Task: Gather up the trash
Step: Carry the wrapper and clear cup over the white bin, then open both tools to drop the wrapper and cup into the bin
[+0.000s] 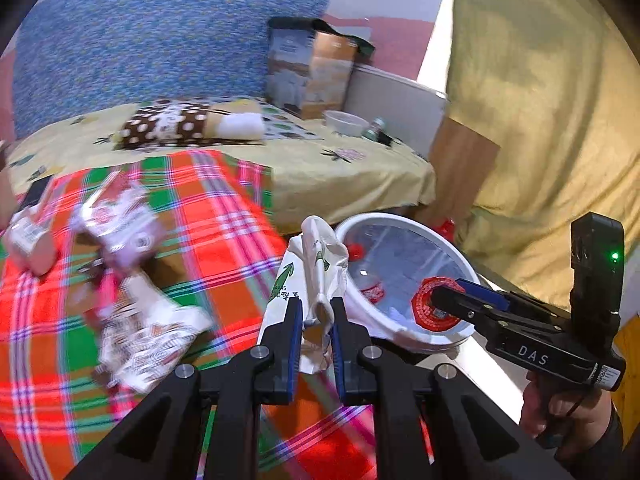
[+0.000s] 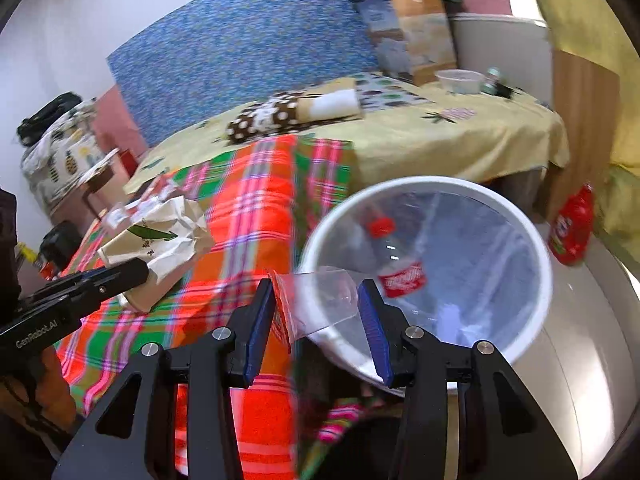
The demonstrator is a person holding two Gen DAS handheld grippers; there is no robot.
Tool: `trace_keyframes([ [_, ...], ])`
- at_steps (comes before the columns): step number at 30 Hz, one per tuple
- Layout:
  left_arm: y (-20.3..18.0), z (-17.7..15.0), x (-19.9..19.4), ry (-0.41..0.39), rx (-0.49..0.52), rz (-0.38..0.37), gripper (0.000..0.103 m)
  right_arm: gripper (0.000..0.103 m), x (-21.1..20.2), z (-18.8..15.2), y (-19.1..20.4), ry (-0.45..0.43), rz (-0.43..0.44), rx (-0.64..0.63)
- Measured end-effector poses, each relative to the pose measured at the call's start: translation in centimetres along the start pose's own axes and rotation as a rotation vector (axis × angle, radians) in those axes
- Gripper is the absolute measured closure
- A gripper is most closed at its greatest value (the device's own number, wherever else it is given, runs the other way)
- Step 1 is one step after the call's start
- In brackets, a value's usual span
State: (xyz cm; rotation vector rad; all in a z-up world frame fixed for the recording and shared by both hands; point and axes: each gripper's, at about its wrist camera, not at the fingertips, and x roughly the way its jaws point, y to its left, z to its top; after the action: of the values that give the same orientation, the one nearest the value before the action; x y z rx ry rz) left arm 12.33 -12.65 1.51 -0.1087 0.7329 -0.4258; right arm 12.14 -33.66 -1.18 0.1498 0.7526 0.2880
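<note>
Between my left gripper's (image 1: 315,354) blue pads sits a crumpled white paper bag (image 1: 310,280) printed with a green arrow and some dark characters I can't read; the jaws are pinched nearly closed on its lower end, and the bag stands up past the fingertips. Just right of that gripper, beyond the bag, is the white bin (image 1: 404,276) with a clear liner. A plastic bottle (image 2: 394,264) with a red cap and a red label in white script lies inside; the lettering is too blurred for me to name a brand.

My right gripper (image 2: 320,312) is partway open, clamped on a clear plastic cup (image 2: 326,300) with a red printed lid (image 1: 434,310), held over the bin's near rim. Its body reads "DAS" from the left camera; the left gripper's body reads "GenRobot.AI" from the right camera.

Left of my left gripper, on the red, green and orange plaid cloth (image 1: 224,216), more wrappers (image 1: 136,320) lie blurred, print illegible. A red bottle (image 2: 572,228) stands on the floor beyond the bin, right of my right gripper.
</note>
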Motion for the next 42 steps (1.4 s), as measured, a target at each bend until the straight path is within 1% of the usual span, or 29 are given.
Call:
trace_keyframes([
  [6, -2.8, 0.7, 3.4, 0.037, 0.060, -0.053, 0.089, 0.058, -0.1, -0.4, -2.7, 0.007, -0.063, 0.046],
  [12, -5.0, 1.1, 6.7, 0.083, 0.101, -0.105, 0.089, 0.058, 0.1, -0.6, -4.9, 0.025, -0.105, 0.083],
  [19, -6.9, 1.1, 9.1, 0.124, 0.137, -0.155, 0.089, 0.058, 0.6, -0.8, -6.0, 0.056, -0.133, 0.086],
  [22, -7.2, 1.0, 10.0, 0.153, 0.137, -0.169, 0.088, 0.057, 0.8, -1.0, -6.3, 0.072, -0.139, 0.087],
  [27, -7.0, 1.1, 10.8, 0.174, 0.123, -0.174, 0.087, 0.057, 1.0, -1.3, -6.8, 0.095, -0.161, 0.092],
  [30, -7.0, 1.2, 10.6, 0.166, 0.119, -0.175, 0.085, 0.057, 1.1, -1.3, -7.0, 0.101, -0.163, 0.092],
  [32, -6.8, 1.3, 10.4, 0.154, 0.116, -0.182, 0.081, 0.057, 1.1, -1.3, -7.0, 0.098, -0.164, 0.088],
  [34, -6.8, 1.5, 10.5, 0.151, 0.113, -0.186, 0.079, 0.056, 1.1, -1.3, -7.0, 0.099, -0.167, 0.086],
  [36, -6.7, 1.6, 10.4, 0.150, 0.110, -0.186, 0.079, 0.056, 1.0, -1.3, -7.0, 0.095, -0.170, 0.090],
  [37, -6.7, 1.6, 10.3, 0.147, 0.109, -0.185, 0.079, 0.055, 1.1, -1.2, -7.0, 0.094, -0.169, 0.089],
  [39, -6.6, 1.6, 10.1, 0.141, 0.104, -0.182, 0.078, 0.044, 1.0, -1.2, -6.9, 0.092, -0.170, 0.087],
  [42, -6.2, 1.7, 9.6, 0.131, 0.093, -0.182, 0.078, 0.043, 0.7, -1.2, -6.9, 0.083, -0.165, 0.088],
])
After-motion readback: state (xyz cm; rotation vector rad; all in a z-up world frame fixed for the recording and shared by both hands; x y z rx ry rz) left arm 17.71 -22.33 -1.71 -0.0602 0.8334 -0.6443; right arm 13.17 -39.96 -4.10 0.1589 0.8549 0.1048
